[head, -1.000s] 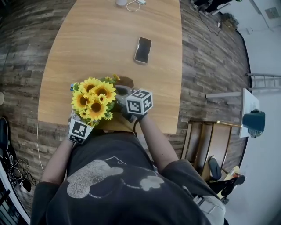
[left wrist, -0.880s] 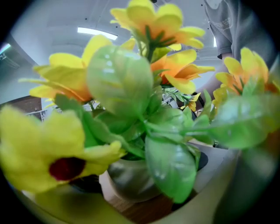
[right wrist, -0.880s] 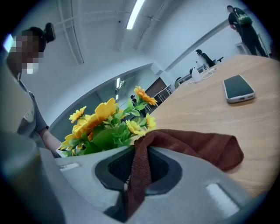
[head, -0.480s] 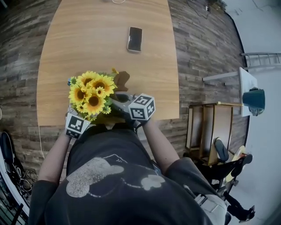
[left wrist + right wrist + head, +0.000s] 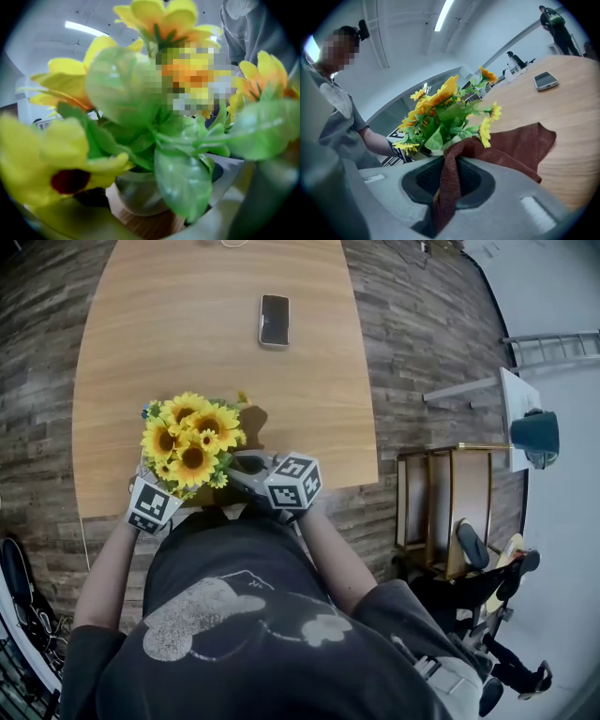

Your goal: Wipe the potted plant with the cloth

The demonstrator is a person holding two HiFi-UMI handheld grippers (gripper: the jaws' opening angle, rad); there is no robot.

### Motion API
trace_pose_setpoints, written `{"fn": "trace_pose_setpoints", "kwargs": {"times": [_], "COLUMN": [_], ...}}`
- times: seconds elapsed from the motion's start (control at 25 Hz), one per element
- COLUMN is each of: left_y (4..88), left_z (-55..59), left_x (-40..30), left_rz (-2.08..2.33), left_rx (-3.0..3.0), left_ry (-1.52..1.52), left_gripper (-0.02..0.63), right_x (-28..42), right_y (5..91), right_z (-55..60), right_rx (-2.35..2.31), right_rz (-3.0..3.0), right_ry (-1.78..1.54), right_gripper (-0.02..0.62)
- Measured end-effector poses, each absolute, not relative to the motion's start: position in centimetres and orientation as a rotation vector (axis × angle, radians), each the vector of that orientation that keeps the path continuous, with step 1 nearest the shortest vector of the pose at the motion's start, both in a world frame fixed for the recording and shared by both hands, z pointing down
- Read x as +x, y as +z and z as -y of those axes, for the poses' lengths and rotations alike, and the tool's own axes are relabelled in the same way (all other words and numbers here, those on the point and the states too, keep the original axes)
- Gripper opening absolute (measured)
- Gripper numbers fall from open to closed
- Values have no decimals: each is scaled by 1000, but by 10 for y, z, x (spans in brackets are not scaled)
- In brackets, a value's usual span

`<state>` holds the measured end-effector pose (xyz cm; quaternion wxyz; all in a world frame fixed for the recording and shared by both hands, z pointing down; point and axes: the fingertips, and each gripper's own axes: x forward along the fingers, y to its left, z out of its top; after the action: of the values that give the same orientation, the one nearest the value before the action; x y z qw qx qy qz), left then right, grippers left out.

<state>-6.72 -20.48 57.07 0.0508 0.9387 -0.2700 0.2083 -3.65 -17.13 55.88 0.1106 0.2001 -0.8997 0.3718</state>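
A potted plant (image 5: 187,441) of yellow sunflowers stands near the table's front edge; its pale pot (image 5: 138,193) shows under the leaves. My right gripper (image 5: 451,161) is shut on a brown cloth (image 5: 513,143), which drapes against the pot's right side below the flowers (image 5: 440,112). In the head view the right gripper (image 5: 251,465) is just right of the plant. My left gripper (image 5: 150,505) is at the plant's near left, pushed in among the leaves. Blur and foliage hide its jaws.
A wooden table (image 5: 187,334) carries a dark phone (image 5: 274,320) farther back, also seen as the phone (image 5: 545,80). A white cable lies at the far edge. Wooden chairs (image 5: 441,512) stand on the floor to the right. The person's torso is against the near edge.
The right gripper with the cloth has drawn back slightly toward the near table edge beside the plant. The head view has shifted; the left gripper keeps its place at the plant.
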Motion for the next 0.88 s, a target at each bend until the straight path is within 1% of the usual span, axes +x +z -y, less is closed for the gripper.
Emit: {"fn": "trace_pose_setpoints", "kwargs": {"times": [0.08,0.12,0.28,0.48,0.64,0.88], "left_y": [570,569,565,566,560,568], "left_z": [205,205,212,206,199,194], "left_x": [-67,-68,-86,-98,-89,-78], "left_rz": [842,866,1048,1261,1393,1628], "left_rx": [2848,2838,2752,2567,2393,2194], "left_ry": [635,626,596,553,473,448], "left_gripper": [560,580,609,612,612,612], "right_x": [-35,-34,-30,-4,29,83], "right_y": [559,559,555,546,538,527], "right_z": [170,171,178,192,206,232], "right_rx": [580,579,566,549,540,529], "right_rz": [2641,2640,2647,2668,2679,2705], "right_ry": [1091,1093,1096,1073,1068,1062], "right_gripper": [44,44,44,44,44,44]}}
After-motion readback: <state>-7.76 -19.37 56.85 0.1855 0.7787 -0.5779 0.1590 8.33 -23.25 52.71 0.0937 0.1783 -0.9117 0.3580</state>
